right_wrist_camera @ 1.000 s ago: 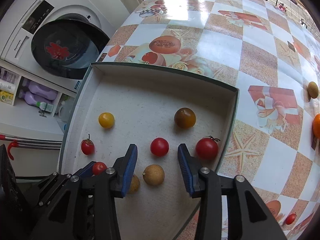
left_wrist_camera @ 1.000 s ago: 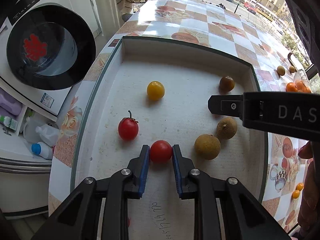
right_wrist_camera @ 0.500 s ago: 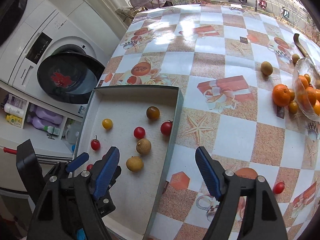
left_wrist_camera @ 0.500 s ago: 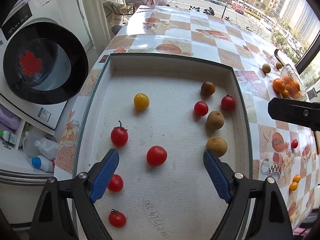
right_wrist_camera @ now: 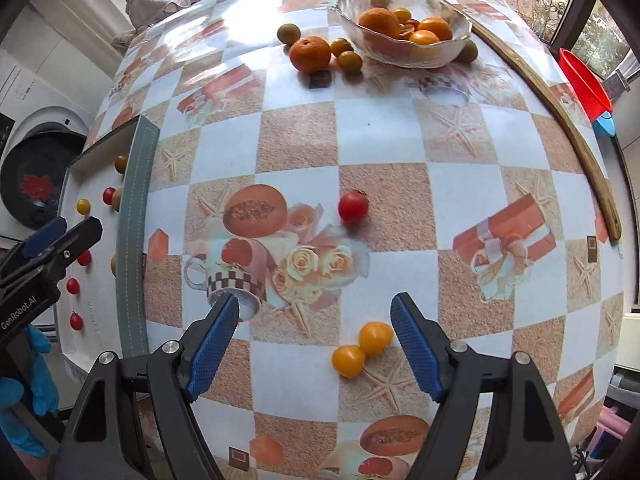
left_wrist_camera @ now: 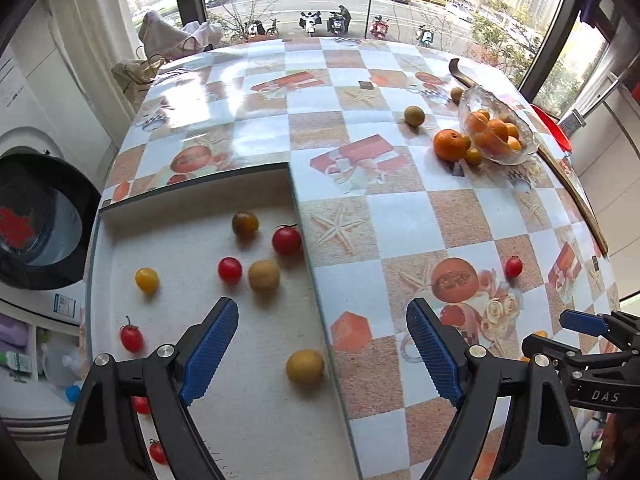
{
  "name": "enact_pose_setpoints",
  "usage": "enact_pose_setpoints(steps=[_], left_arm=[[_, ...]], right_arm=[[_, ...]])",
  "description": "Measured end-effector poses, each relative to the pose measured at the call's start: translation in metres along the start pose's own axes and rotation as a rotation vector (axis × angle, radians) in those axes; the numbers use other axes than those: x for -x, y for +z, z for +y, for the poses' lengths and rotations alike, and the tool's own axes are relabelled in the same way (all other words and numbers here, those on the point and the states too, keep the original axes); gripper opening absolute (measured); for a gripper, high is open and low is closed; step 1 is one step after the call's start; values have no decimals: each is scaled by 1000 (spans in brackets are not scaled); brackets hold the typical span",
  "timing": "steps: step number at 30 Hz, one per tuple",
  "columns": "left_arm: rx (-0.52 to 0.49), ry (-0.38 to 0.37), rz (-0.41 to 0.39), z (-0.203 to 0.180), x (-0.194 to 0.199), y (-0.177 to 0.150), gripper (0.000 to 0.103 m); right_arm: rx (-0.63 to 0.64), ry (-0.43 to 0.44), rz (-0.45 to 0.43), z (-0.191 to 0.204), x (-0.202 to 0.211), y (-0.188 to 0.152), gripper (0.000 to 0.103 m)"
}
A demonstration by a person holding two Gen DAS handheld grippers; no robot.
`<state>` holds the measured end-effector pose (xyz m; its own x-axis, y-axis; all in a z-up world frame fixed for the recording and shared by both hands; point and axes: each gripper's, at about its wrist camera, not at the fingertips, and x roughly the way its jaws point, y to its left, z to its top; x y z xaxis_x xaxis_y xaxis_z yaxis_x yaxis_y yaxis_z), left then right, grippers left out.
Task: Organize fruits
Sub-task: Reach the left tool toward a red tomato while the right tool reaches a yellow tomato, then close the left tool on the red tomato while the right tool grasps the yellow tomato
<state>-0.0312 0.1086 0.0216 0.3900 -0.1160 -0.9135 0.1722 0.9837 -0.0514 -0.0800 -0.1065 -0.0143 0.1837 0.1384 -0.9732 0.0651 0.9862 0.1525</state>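
A shallow grey-rimmed tray point(left_wrist_camera: 302, 216) holds several small red, yellow and brown fruits, among them a red tomato point(left_wrist_camera: 286, 239) and a brown fruit point(left_wrist_camera: 305, 366). My left gripper point(left_wrist_camera: 322, 348) is open and empty, held above the tray's right rim. My right gripper point(right_wrist_camera: 314, 344) is open and empty over the table, just above two yellow cherry tomatoes point(right_wrist_camera: 362, 348). A loose red tomato point(right_wrist_camera: 353, 206) lies mid-table; it also shows in the left wrist view point(left_wrist_camera: 513, 266). The tray also shows in the right wrist view point(right_wrist_camera: 134, 216).
A glass bowl point(right_wrist_camera: 404, 56) of oranges stands at the far side, with an orange point(right_wrist_camera: 310, 54) and small fruits beside it. A curved wooden strip point(right_wrist_camera: 560, 120) runs along the right edge. A red funnel point(right_wrist_camera: 584, 80) and a washing machine point(left_wrist_camera: 36, 220) flank the table.
Both grippers have pulled back and swung right, away from the tray. The left gripper let go of a red tomato in the tray and opened wide. The right now faces the open table.
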Motion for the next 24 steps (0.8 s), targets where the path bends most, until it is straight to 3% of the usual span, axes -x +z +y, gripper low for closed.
enact_pose_setpoints(steps=[11,18,23,24], left_arm=[[-226,-159,64,-108,-39,24,87],[-273,-172,96,-134,-63,32,87],[-301,-176,116,-147,-75,34,86],[-306,-176,118,-149,-76,34,82]], right_arm=[[-150,-2,-18,-39,-3,-18,81],[-174,22,-15,-46,-7,-23,57],[-174,41,-10,-43,-11,-26,48],[-176,45,-12,-43,-11,-25,47]])
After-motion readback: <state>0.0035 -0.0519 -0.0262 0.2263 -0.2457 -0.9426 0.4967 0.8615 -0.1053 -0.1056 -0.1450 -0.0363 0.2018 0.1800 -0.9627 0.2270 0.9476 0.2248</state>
